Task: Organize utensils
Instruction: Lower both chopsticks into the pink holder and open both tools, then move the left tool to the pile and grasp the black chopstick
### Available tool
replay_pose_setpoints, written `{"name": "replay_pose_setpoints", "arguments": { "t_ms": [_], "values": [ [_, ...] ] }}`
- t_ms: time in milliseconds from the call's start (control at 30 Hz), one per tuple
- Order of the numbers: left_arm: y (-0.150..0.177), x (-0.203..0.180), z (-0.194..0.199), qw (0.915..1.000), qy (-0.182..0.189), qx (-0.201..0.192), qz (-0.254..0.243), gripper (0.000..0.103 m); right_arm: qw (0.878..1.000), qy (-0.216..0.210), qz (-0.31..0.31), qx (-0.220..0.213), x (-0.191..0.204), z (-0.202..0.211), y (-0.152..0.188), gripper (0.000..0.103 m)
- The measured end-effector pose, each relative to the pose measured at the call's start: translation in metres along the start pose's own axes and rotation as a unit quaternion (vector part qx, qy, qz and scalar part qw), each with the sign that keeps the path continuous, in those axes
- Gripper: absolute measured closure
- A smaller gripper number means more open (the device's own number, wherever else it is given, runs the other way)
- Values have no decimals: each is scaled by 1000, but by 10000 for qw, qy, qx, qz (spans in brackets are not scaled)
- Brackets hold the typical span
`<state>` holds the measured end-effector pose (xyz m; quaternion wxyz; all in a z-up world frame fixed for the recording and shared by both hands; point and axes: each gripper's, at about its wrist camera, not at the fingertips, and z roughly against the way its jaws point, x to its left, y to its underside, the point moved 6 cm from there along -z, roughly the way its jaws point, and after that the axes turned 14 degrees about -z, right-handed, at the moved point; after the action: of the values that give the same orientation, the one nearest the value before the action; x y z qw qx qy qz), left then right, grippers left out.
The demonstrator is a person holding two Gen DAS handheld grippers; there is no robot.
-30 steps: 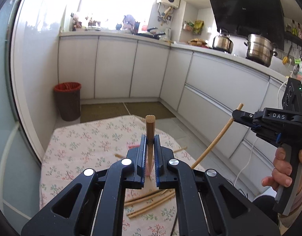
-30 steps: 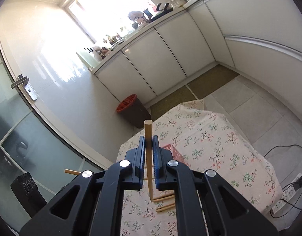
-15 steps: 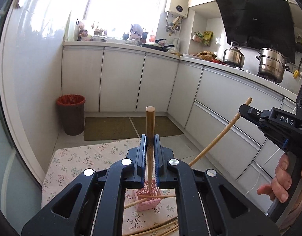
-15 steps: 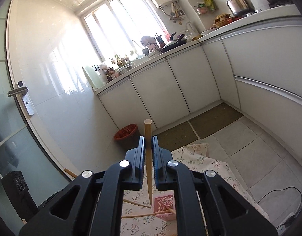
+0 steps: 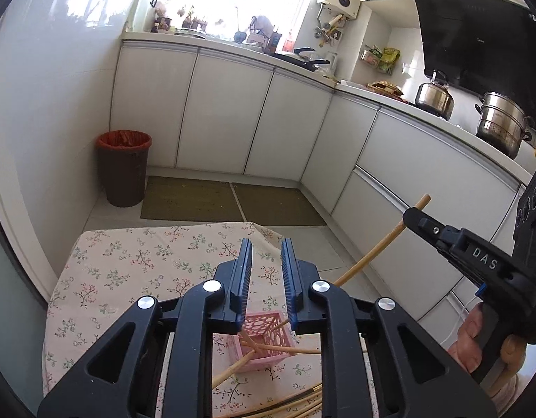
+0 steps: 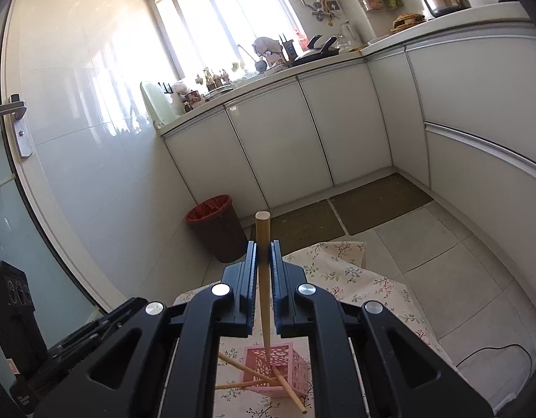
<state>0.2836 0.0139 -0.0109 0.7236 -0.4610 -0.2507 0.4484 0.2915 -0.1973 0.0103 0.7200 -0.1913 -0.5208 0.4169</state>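
Note:
A pink lattice basket (image 5: 268,343) stands on the floral tablecloth (image 5: 135,261) with several wooden chopsticks (image 5: 254,351) leaning in it. My left gripper (image 5: 266,268) is open and empty above the basket. My right gripper (image 6: 264,261) is shut on a chopstick (image 6: 262,244), held upright with its tip just over the basket (image 6: 278,365). The right gripper also shows in the left wrist view (image 5: 418,214), with its chopstick (image 5: 379,247) slanting down.
More loose chopsticks (image 5: 296,402) lie on the cloth near me. A brown bin with a red liner (image 5: 123,167) stands by the wall. White kitchen cabinets (image 5: 233,118) run along the back and right. Tiled floor surrounds the table.
My left gripper has opened and the chopstick it held is gone from its jaws; one more lies in the basket. Both views have tilted down toward the basket.

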Motion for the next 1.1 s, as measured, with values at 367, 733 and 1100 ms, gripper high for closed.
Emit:
{"name": "replay_pose_setpoints", "arguments": {
  "t_ms": [367,733,1100],
  "values": [
    [-5,0,9,9996,-273,-14,-41,80,9985,-11,418,360,9,-21,31,85],
    [-10,-34,44,9962,-682,-116,-537,64,9965,305,758,-177,18,55,28,69],
    [34,-64,84,9955,-796,83,-498,32,9936,957,545,-238,-27,128,47,19]
  ]
}}
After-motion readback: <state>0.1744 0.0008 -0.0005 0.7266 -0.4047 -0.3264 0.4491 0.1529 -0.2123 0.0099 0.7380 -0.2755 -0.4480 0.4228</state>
